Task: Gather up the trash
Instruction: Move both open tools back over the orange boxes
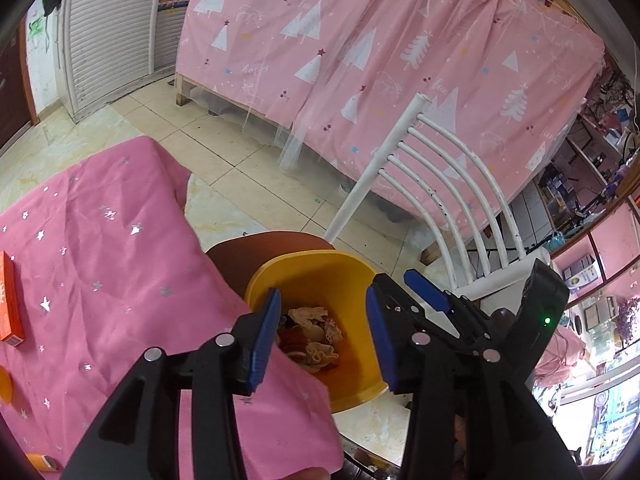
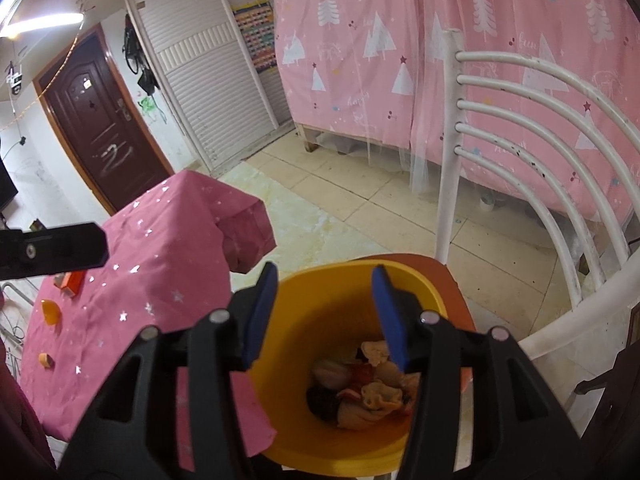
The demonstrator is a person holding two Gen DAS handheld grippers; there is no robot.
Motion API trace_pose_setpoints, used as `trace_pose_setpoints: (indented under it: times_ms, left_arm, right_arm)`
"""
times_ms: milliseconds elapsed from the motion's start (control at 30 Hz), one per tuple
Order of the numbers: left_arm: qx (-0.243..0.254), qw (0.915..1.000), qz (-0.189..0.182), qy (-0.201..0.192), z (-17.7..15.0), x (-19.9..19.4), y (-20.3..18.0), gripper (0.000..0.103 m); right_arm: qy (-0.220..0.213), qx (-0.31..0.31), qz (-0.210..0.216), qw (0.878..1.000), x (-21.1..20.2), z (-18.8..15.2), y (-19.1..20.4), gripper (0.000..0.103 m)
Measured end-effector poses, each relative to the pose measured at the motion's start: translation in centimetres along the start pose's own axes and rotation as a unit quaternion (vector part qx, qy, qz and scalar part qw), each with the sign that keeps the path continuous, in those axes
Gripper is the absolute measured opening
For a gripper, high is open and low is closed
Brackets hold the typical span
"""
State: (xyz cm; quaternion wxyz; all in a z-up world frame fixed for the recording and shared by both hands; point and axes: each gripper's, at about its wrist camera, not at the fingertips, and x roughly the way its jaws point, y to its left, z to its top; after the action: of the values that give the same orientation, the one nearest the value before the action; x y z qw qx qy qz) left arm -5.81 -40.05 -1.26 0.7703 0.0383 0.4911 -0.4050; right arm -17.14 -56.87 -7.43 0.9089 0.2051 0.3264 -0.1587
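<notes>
A yellow bin (image 1: 320,276) (image 2: 320,432) stands on a brown chair seat (image 1: 256,248) beside the pink-clothed table (image 1: 100,248). Crumpled tissues and peels (image 1: 316,336) (image 2: 372,388) lie in its bottom. My left gripper (image 1: 324,344) is open and empty, hovering above the bin's mouth. My right gripper (image 2: 324,316) is open and empty too, over the bin; it also shows in the left wrist view (image 1: 428,292), close to the right of the left one. On the table lie an orange box (image 1: 10,300) (image 2: 70,282) and orange peel pieces (image 2: 52,312).
A white metal chair back (image 1: 440,184) (image 2: 540,152) rises behind the bin. A pink curtain with white trees (image 1: 380,40) hangs beyond it. Tiled floor (image 2: 360,208), a slatted wardrobe door (image 2: 208,72) and a brown door (image 2: 100,120) lie further back.
</notes>
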Motion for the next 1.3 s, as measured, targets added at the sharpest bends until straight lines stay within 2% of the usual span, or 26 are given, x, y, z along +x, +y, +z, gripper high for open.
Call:
trace_pose_setpoints:
  times_ms: [200,667,1300]
  left_arm:
    - [-0.015,0.9996,0.009,-0.023,-0.2,-2.5,2.2,0.036]
    - [-0.080,0.9927,0.059,-0.068,-0.9,-8.8,11.4,0.036]
    - [-0.168,0.9693,0.155,-0.091,-3.1,-14.6,26.6,0.036]
  right_arm:
    - [-0.001,-0.021,0.015,1.000,0.2,0.8,2.9,0.047]
    - [0.011,-0.108,0.071,0.992,1.9,1.9,14.6,0.047]
    - [0.048,-0.206,0.132,0.968,5.0,0.2,29.0,0.047]
